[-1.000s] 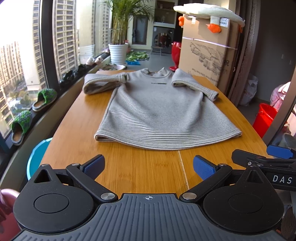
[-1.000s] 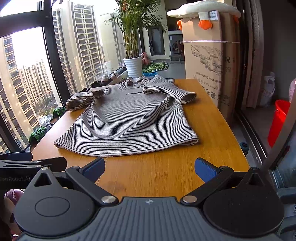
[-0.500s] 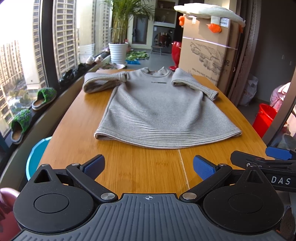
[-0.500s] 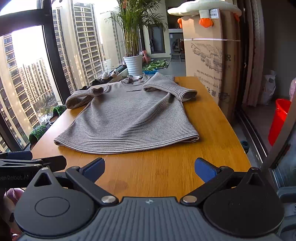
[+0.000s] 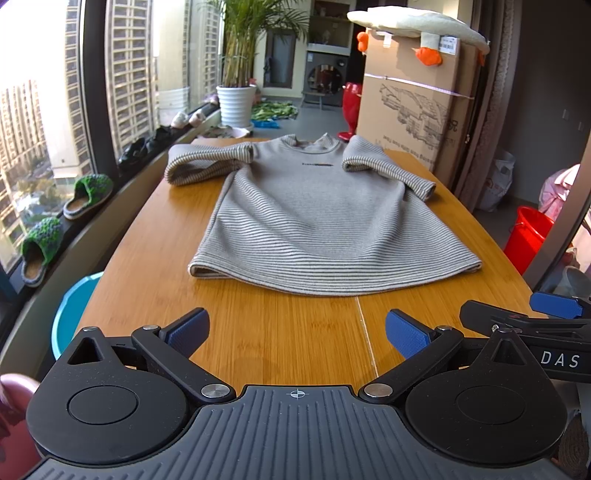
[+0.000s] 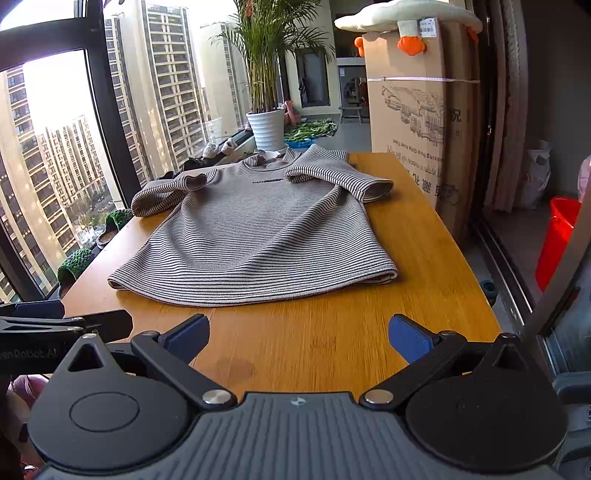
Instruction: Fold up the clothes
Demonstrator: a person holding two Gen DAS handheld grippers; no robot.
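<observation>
Grey striped knit sweater (image 5: 325,218) lies flat in the middle of the frame on the long bamboo worktop (image 5: 266,332), collar toward the top, hem toward the bottom, both sleeves folded in near the shoulders. One sweater, one worktop.

At the bottom of the left wrist view, the left tongs (image 5: 295,330) stand wide apart, blue pads gripping nothing, above bare wood short of the hem. At the right edge of that view a blue tip and black finger of the right tongs (image 5: 550,306) show. The right wrist view shows the right tongs spread wide too, empty, and the left tongs at its left edge.

Only the left view shows a turquoise plastic tub (image 5: 74,310) at lower left, its contents hidden, and two green woven slippers (image 5: 86,195) on the window ledge whole; the right view catches only parts of them. Both views show one red plastic bucket (image 5: 528,236) at the right, inside unseen, one white ribbed pot (image 5: 236,105) holding a tall palm at the top, and one tall cardboard box (image 5: 413,114) at upper right with a white plush toy (image 5: 413,22) on top.
</observation>
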